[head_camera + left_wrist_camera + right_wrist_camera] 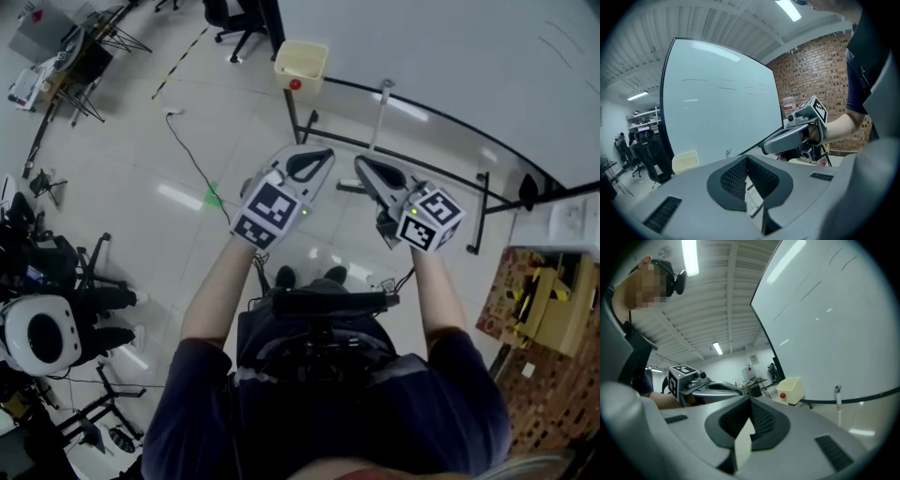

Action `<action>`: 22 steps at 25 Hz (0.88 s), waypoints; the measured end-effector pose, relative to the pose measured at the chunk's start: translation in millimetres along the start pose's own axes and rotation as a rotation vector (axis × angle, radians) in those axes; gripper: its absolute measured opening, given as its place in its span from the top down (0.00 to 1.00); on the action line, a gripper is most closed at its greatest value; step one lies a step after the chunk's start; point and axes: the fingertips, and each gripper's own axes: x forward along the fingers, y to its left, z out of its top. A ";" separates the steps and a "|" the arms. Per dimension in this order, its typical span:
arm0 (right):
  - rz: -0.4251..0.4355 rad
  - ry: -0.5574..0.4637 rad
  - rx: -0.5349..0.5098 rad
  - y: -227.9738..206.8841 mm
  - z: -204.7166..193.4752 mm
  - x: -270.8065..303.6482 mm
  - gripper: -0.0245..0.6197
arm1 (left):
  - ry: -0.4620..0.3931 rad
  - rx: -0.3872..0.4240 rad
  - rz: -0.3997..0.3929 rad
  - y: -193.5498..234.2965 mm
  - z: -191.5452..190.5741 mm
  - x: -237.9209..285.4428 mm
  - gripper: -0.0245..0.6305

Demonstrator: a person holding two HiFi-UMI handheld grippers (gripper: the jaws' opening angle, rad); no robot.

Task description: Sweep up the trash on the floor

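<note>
I see no trash on the pale floor in any view. A cream bin (301, 64) with a red knob stands by the whiteboard's frame, and it also shows in the right gripper view as the cream bin (790, 389). A thin white pole (378, 116) with a grey cap stands upright at the whiteboard's foot. My left gripper (317, 161) and right gripper (364, 169) are held side by side at chest height, pointing toward the board. Both are shut with nothing between the jaws. The left gripper view shows the right gripper (796, 135) beside it.
A large whiteboard (441, 66) on a black wheeled frame fills the far right. A black cable (192, 159) and a green mark (214, 197) lie on the floor at left. Chairs and tripods (75, 281) crowd the left edge. A cardboard box (548, 305) sits at right.
</note>
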 end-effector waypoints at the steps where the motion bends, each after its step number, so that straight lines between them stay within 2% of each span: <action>1: -0.005 0.004 0.004 2.4 -3.8 4.1 0.95 | 0.006 -0.010 0.005 3.9 -7.5 -5.5 0.95; 7: -0.059 0.026 -0.017 28.2 -17.1 26.0 0.95 | -0.011 -0.087 0.012 27.3 -38.4 -30.0 0.95; 14: -0.129 0.077 -0.065 73.3 -32.3 42.1 0.95 | -0.087 -0.114 -0.073 22.4 -49.9 -61.8 0.95; 22: -0.207 0.109 -0.061 114.5 -55.7 52.3 0.95 | -0.108 -0.168 -0.161 15.2 -71.5 -92.8 0.95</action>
